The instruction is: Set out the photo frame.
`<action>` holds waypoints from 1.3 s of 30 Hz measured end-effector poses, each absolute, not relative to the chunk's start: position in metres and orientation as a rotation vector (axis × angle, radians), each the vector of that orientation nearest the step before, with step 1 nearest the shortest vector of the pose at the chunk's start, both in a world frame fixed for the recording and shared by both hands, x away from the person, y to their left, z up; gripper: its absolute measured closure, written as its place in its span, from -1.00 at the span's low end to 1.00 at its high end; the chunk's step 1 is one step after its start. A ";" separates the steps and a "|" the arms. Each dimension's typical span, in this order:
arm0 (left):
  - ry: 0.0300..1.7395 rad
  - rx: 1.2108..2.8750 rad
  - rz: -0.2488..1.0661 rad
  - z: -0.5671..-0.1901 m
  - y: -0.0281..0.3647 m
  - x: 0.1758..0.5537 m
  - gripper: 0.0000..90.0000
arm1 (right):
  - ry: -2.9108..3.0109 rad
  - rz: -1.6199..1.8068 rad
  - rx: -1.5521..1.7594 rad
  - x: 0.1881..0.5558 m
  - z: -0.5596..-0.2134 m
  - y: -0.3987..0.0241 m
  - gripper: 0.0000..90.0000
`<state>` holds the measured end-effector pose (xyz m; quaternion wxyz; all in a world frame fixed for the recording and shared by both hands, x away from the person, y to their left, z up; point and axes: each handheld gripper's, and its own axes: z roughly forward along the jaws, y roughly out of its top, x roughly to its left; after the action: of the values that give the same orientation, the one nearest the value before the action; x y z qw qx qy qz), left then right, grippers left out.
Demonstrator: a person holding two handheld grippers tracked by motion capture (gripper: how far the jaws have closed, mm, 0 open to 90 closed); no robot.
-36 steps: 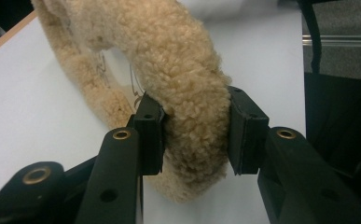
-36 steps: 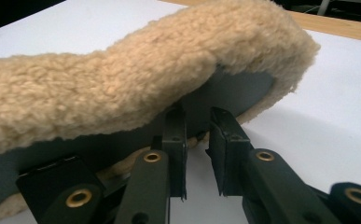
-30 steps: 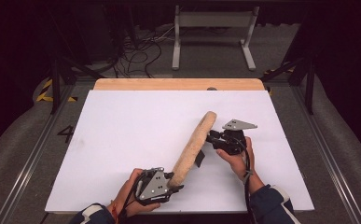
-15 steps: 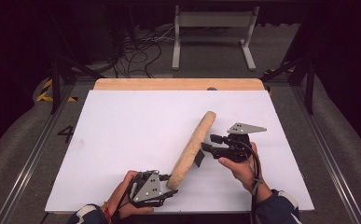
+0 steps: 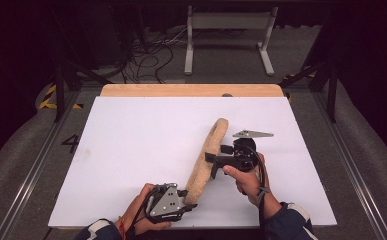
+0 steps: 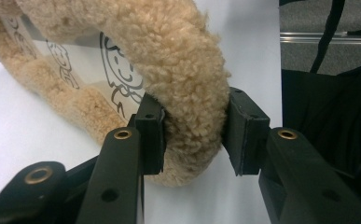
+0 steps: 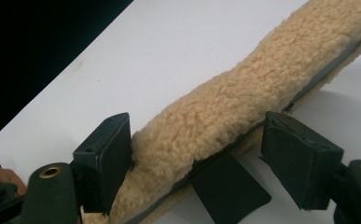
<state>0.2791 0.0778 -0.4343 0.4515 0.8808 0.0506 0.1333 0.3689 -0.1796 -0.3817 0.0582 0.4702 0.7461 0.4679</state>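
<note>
Left gripper clamping fleecy cover, right gripper just opened around it, printed drawing half hidden

A long tan fleece pouch with a clear window printed with cartoon children lies slantwise on the white table, standing on its edge, its near end by the front edge, its far end toward the middle.

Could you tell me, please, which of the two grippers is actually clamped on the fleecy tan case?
The left gripper: both pads press into the fleecy case's near end. The right gripper has just been opening; one pad stands clear of the fleece.
</note>
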 end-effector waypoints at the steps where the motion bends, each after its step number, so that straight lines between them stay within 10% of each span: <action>1: 0.121 2.176 0.330 -0.435 0.075 0.278 0.40 | 2.296 1.391 1.453 0.373 -0.383 -0.175 -0.46; 10: 0.123 2.181 0.324 -0.436 0.068 0.276 0.34 | 2.362 1.299 1.548 0.388 -0.390 -0.162 -0.46; 18: 0.171 2.201 0.190 -0.436 0.109 0.288 -0.27 | 2.460 1.245 1.580 0.395 -0.385 -0.162 -0.32; 39: 0.745 2.127 0.471 -0.453 0.235 0.310 -0.68 | 2.544 1.150 1.427 0.402 -0.373 -0.155 0.01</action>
<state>0.3101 0.2346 -0.4530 0.4073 0.8438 0.2954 0.1870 0.4024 -0.1554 -0.3733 0.0030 0.4552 0.8113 0.3669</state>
